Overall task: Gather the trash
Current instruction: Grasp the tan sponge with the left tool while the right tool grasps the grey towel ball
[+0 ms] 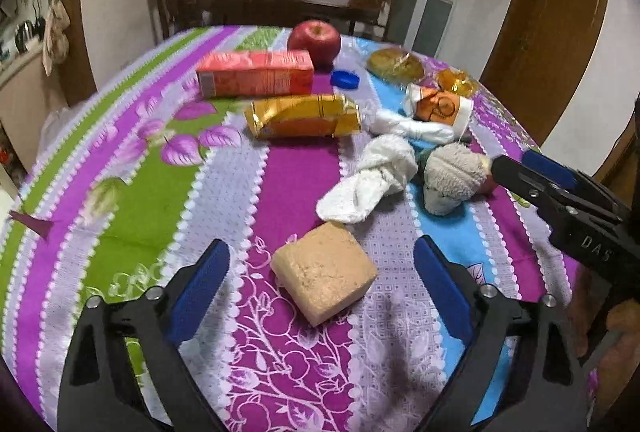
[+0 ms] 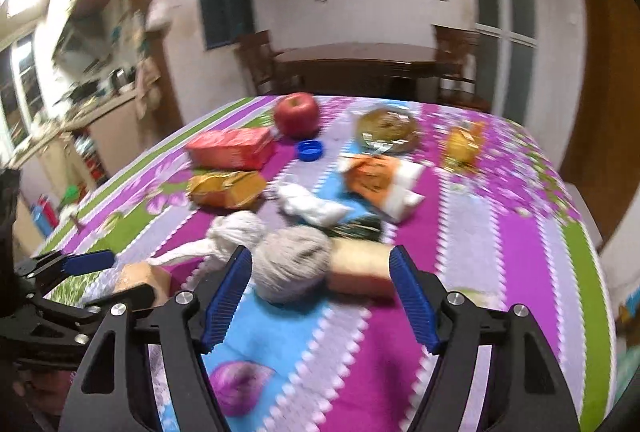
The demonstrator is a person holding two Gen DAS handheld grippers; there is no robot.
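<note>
My left gripper is open, its blue pads either side of a tan sponge block on the floral tablecloth. My right gripper is open just in front of a grey balled sock and a tan block. It also shows at the right of the left wrist view. Trash lies further back: a crushed orange paper cup, a gold snack wrapper, a blue bottle cap, a small yellow wrapper.
A red carton, a red apple, a wrapped bun and white knotted socks also lie on the table. A dark wooden table and chairs stand behind. The table edge drops off on the left and right.
</note>
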